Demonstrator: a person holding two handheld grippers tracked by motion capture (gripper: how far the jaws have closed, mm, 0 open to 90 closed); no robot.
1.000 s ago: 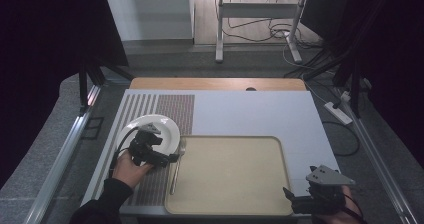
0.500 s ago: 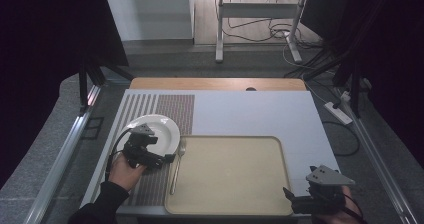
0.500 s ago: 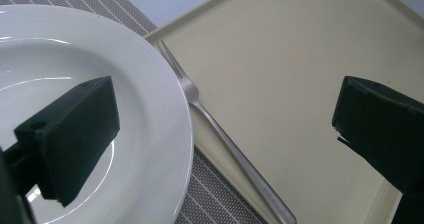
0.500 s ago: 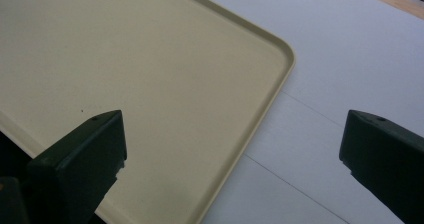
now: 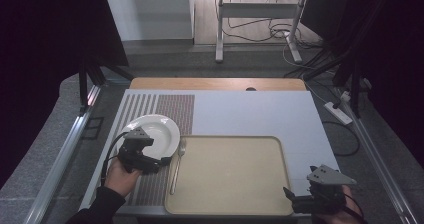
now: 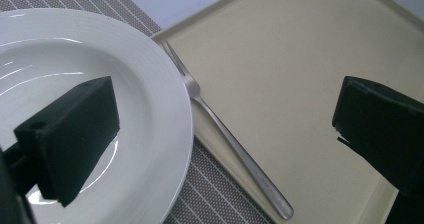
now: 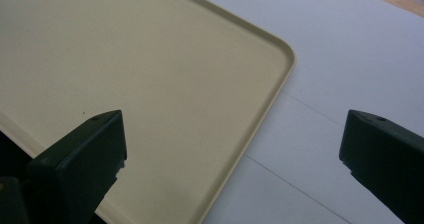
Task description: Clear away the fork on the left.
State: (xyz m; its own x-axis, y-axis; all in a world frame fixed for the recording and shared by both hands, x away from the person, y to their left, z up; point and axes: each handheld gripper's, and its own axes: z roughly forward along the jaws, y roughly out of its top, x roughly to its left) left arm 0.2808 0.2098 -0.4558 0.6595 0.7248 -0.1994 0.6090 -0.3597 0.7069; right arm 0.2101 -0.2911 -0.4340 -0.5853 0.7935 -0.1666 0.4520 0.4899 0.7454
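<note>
We hold the left gripper (image 5: 161, 165) at about 8 o'clock on the desk (image 5: 260, 114), low over the near edge of the white plate (image 5: 156, 132), with our left hand (image 5: 121, 176) wrapped round its body. In the left gripper view its jaws stand wide apart and hold nothing: one jaw hangs over the plate's bowl, the other over the beige tray (image 6: 300, 74), and between them we see the plate's rim and the fork (image 6: 225, 134). The plate (image 6: 90, 109) rests on the striped placemat (image 5: 150, 184), just beside the tray's left edge, and looks empty and glossy. The fork (image 5: 177, 165) lies straight along that left edge of the tray (image 5: 230, 174), its tines pointing toward 12 o'clock and its handle toward 6; its head sits right next to the plate's rim, though we cannot tell whether the two touch. In the left gripper view the handle seems to rest on the tray's raised lip, with the placemat (image 6: 215, 194) showing beneath and beside it.

We keep the right gripper (image 5: 295, 200) at about 5 o'clock, near the tray's near right corner, well apart from the plate and fork. In the right gripper view its jaws are also spread wide and empty, one above the tray (image 7: 150, 84), the other above the pale desk (image 7: 360, 49) just past the tray's rounded corner. The tray itself carries nothing
</note>
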